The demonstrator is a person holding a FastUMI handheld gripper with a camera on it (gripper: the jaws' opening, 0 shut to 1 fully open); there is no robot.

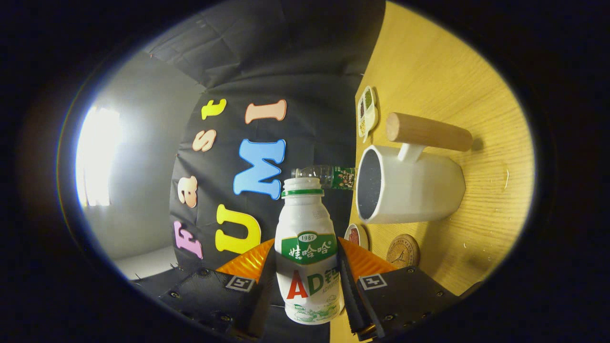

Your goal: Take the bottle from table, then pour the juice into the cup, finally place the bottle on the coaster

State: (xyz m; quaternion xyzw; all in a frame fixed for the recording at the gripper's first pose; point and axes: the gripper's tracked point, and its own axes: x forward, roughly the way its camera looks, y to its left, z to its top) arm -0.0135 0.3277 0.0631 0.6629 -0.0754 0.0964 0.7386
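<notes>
In the gripper view, rolled sideways, the tool clamps the bottle at lower centre, both fingers pressing its sides. Its open mouth points toward the cup at centre right on the bench, not yet over it. Pouring seems underway or imminent; the coaster below the cup waits.

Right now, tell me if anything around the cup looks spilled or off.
A few small droplets glisten on the wooden table beyond the white cup, possibly spilled juice. The bottle sits clamped between the fingers, rolled sideways toward the cup.
</notes>
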